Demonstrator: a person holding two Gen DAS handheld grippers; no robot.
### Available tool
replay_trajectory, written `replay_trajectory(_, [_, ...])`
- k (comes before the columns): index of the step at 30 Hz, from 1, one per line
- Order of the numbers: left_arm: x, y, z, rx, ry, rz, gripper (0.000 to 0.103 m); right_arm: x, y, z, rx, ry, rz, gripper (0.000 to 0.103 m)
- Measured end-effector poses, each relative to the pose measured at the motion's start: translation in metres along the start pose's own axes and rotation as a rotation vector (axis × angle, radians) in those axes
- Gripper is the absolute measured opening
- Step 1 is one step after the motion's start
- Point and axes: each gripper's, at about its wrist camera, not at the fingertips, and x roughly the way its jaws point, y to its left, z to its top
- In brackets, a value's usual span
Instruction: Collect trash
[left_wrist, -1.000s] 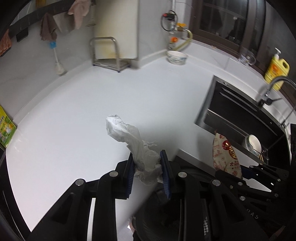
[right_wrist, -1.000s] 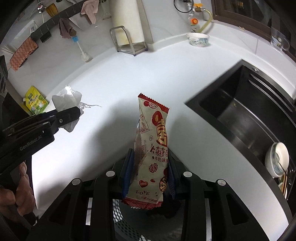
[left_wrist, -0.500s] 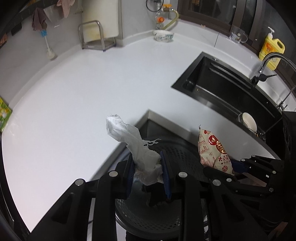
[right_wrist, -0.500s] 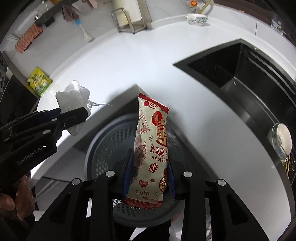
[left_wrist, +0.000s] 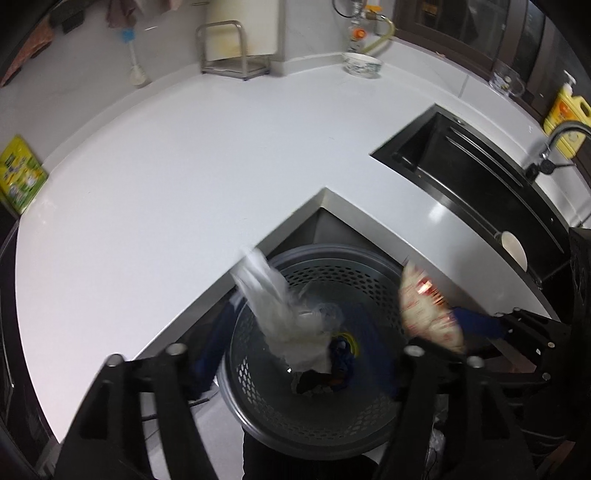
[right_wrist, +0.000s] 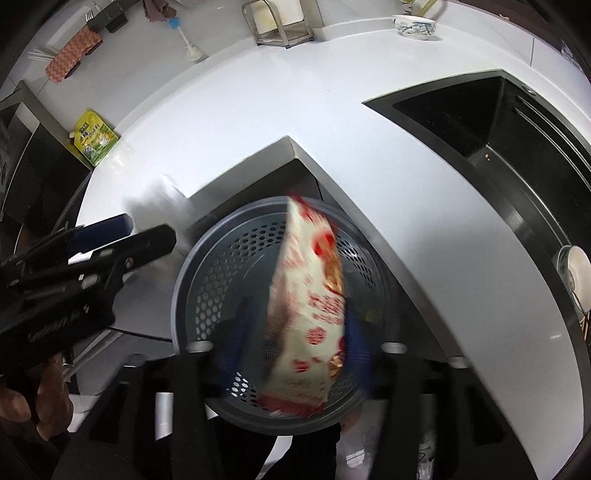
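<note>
A grey perforated trash basket (left_wrist: 314, 413) stands on the floor in the counter's inner corner; it also shows in the right wrist view (right_wrist: 218, 280). My left gripper (left_wrist: 295, 343) is open above it, jaws wide apart, and a crumpled white tissue (left_wrist: 280, 314) drops, blurred, between them into the basket. My right gripper (right_wrist: 295, 339) is open too, and the red-and-white snack wrapper (right_wrist: 310, 314) falls, blurred, over the basket; it also shows in the left wrist view (left_wrist: 428, 314). Some dark trash lies in the basket bottom.
White L-shaped counter (left_wrist: 184, 177) wraps around the basket. A black sink (left_wrist: 480, 184) with faucet is to the right, a green pouch (right_wrist: 94, 138) at the far left, a bowl (left_wrist: 362, 66) and metal rack (left_wrist: 232, 51) at the back.
Both grippers have moved back over the basket and opened. The tissue and the snack wrapper have left the jaws and are falling.
</note>
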Motion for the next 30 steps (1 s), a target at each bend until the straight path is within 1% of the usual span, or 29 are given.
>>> replay_trajectory(3, [-0.003, 0.005, -0.002, -0.021, -0.001, 0.015, 0.072, -0.001, 0.000, 0.001, -0.004, 0.000, 0.000, 0.067])
replay_trajectory(7, [-0.008, 0.008, -0.005, -0.039, -0.003, 0.023, 0.072, -0.005, 0.001, -0.002, -0.009, 0.002, 0.003, 0.067])
replay_trajectory(14, [-0.022, 0.008, -0.007, -0.053, -0.027, 0.048, 0.076, -0.016, 0.002, -0.005, -0.012, -0.015, 0.003, 0.067])
replay_trajectory(23, [-0.041, 0.005, -0.003, -0.066, -0.064, 0.075, 0.084, -0.032, 0.003, -0.009, -0.009, -0.028, -0.022, 0.067])
replay_trajectory(29, [-0.050, 0.004, -0.001, -0.074, -0.074, 0.095, 0.085, -0.042, 0.006, -0.012, -0.023, -0.039, -0.022, 0.067])
replay_trajectory(30, [-0.050, 0.004, -0.001, -0.076, -0.074, 0.096, 0.086, -0.043, 0.006, -0.012, -0.026, -0.040, -0.021, 0.067])
